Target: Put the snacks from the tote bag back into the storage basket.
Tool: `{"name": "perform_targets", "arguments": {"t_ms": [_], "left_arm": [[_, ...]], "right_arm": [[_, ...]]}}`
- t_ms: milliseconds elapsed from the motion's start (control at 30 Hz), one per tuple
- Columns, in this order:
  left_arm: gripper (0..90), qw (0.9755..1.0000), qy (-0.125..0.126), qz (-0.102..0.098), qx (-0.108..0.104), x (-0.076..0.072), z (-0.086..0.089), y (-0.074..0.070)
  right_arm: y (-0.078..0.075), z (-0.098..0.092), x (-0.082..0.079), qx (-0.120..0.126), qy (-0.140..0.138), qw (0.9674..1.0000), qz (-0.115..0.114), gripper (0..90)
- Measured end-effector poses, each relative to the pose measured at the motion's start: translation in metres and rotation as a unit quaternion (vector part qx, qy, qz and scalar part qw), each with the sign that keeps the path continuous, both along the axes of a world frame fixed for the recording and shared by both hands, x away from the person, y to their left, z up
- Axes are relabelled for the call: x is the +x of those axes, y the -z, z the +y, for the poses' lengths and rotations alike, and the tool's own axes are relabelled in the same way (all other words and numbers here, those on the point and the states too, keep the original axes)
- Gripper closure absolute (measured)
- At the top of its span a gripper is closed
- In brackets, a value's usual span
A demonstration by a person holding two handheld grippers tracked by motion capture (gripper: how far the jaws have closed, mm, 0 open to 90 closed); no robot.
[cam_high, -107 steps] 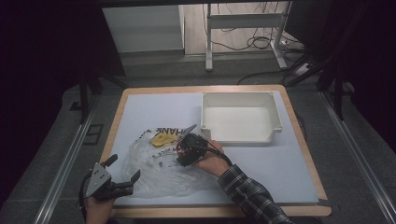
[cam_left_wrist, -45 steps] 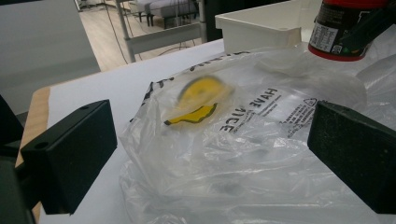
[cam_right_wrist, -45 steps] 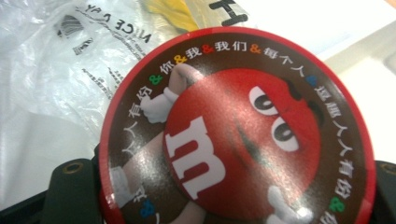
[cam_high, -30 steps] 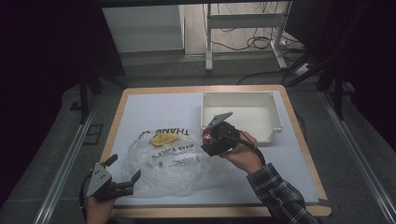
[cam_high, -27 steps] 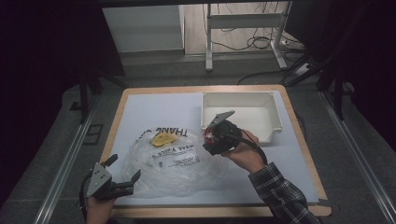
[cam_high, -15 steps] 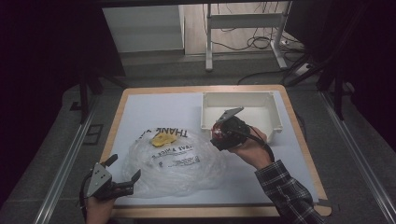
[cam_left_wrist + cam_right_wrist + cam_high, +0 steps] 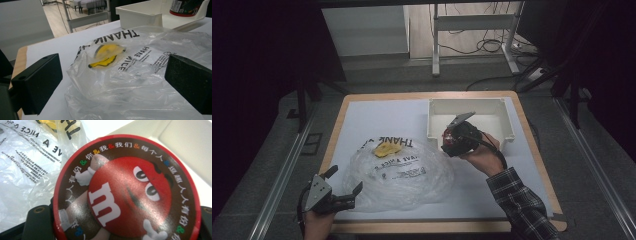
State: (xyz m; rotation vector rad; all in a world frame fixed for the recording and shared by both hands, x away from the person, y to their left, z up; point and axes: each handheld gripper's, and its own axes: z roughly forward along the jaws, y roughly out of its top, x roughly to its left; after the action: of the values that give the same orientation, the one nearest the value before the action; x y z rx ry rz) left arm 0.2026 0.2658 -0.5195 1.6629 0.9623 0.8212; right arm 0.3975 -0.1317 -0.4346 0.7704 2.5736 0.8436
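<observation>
The left gripper (image 7: 343, 192) is black, with a grey three-cornered plate on top dotted with small screws. In the left gripper view its two jaws are blocky black slabs of matte foam-like padding, one with a small round hole near its edge. The right gripper (image 7: 458, 136) is black too, carrying a grey plate and a thin black cable. The right forearm wears a dark plaid sleeve (image 7: 518, 206).
</observation>
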Motion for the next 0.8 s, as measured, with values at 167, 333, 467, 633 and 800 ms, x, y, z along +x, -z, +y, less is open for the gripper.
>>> {"name": "perform_targets", "arguments": {"t_ms": [167,333,467,633,800], "left_arm": [[1.2,1.0000,0.000,-0.001,0.000,0.000,0.000,0.000],[1.2,1.0000,0.000,-0.001,0.000,0.000,0.000,0.000],[1.2,1.0000,0.000,-0.001,-0.001,0.000,0.000,0.000],[1.2,1.0000,0.000,-0.001,-0.001,0.000,0.000,0.000],[1.2,1.0000,0.000,-0.002,-0.001,0.000,0.000,0.000]], "right_arm": [[0.002,0.000,0.006,0.002,0.000,1.0000,0.004,25.6],[0.005,0.000,0.014,0.003,-0.002,1.0000,0.005,25.6],[0.008,-0.001,0.021,0.002,-0.006,1.0000,0.000,25.6],[0.010,-0.003,0.029,0.003,-0.005,1.0000,-0.001,25.7],[0.014,-0.004,0.036,0.001,-0.007,1.0000,-0.004,25.6]]}}
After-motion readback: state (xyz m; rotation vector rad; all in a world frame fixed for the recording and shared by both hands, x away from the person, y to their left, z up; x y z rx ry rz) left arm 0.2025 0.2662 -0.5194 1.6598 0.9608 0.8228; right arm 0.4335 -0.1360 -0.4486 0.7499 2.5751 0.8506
